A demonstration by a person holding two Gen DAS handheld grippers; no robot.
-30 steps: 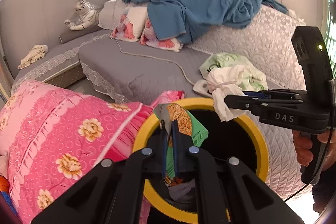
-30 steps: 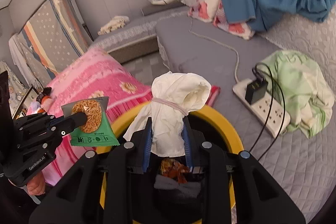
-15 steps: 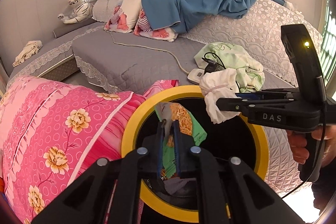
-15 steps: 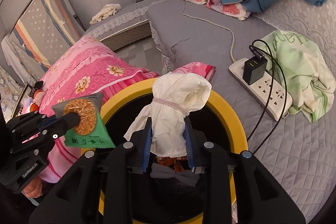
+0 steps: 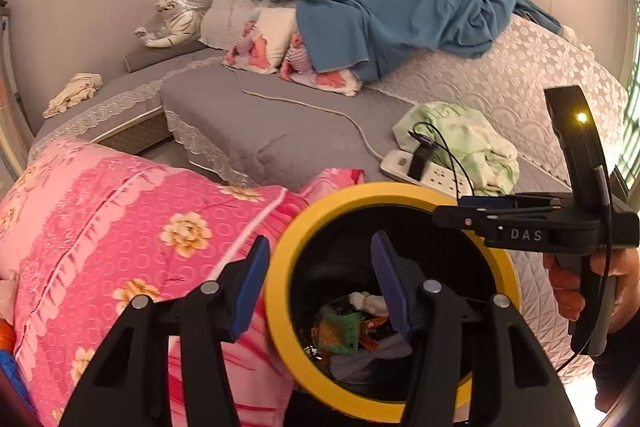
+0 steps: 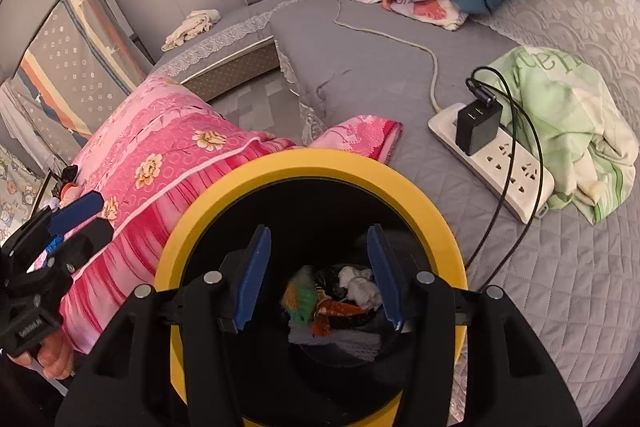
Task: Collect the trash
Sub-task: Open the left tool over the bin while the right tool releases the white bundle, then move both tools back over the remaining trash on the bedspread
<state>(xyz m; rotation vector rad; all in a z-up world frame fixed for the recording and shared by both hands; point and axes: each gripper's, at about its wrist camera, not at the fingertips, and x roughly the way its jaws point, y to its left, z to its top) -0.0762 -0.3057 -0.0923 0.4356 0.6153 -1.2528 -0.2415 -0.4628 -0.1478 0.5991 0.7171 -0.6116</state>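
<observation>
Both pairs of tongs are held over the mouth of the yellow-rimmed bin (image 6: pixel 224 187). The left tongs (image 5: pixel 320 279) and the right tongs (image 6: pixel 316 271) have just been opening, and each now stands moderately wide with nothing between its jaws. The trash lies below them at the bottom of the bin: a green snack wrapper (image 6: pixel 302 301), a white wad of tissue (image 6: pixel 360 287) and some orange scraps (image 6: pixel 336 309), heaped on a pale crumpled piece. These pieces are judged to be light, soft and easily crushed; the wrapper is probably slick, so it would best be pinched at a flat edge, and the tissue wad around its bunched middle. A power strip (image 6: pixel 516 167) with a black charger and a pale green cloth (image 6: pixel 572 115) are seen beyond and to the right of the right tongs, on the grey bed cover. A pink flowered quilt (image 5: pixel 120 227) lies to the left of the left tongs.
</observation>
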